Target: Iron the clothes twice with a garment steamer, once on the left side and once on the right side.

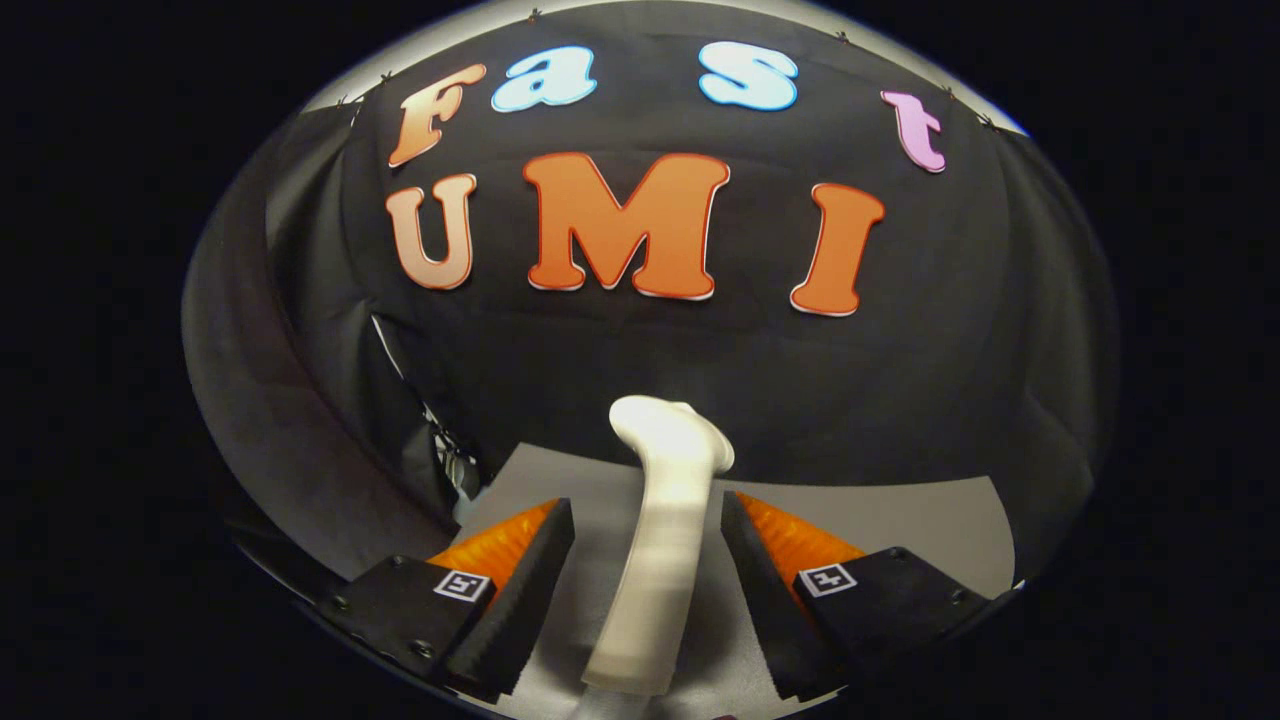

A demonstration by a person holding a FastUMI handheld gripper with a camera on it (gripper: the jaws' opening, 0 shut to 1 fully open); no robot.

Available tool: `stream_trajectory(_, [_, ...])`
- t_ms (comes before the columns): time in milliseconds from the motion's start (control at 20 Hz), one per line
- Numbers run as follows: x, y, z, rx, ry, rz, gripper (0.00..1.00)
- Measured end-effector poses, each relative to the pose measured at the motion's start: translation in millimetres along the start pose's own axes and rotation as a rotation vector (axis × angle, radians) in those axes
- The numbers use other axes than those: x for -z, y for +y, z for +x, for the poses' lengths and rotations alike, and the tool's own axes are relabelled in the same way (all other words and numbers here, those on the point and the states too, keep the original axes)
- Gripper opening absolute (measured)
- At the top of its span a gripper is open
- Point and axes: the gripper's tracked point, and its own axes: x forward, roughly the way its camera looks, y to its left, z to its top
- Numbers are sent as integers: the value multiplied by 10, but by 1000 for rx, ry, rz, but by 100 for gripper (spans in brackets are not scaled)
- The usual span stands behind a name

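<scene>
A white garment steamer (655, 580) stands upright on the grey table (900, 520), its slim handle rising to a bent head (672, 432) in front of the black wall. My gripper (648, 508) is open around the handle. The left finger (525, 590) is clearly apart from it, with a strip of table showing between. The right finger (765, 590) sits very close to the handle, perhaps just touching near its tip. The foot of the steamer is hidden below the fingers.
The black cloth wall (900, 400) hangs close behind the table's far edge. At the left the cloth folds back in a draped corner (400, 400), with a small gap of lighter clutter (455, 465) low down.
</scene>
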Motion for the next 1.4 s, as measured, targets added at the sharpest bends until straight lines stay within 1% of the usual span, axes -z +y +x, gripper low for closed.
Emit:
stream_trajectory(100, [100,-7,95,5,37,1,95])
stream_trajectory(200, [219,-23,99,17,72,-1,80])
stream_trajectory(300, [311,27,143,-3,98,5,66])
stream_trajectory(400, [381,8,160,-7,115,9,66])
stream_trajectory(600, [432,28,160,-27,112,60,59])
stream_trajectory(700, [446,37,120,-37,110,99,59])
stream_trajectory(800, [438,32,93,-18,98,104,57])
stream_trajectory(950, [452,57,48,13,39,91,53])
stream_trajectory(1200, [346,95,-138,47,-54,80,53])
stream_trajectory(1300, [405,109,-238,72,-74,72,52])
stream_trajectory(1400, [390,177,-368,79,-116,74,52])
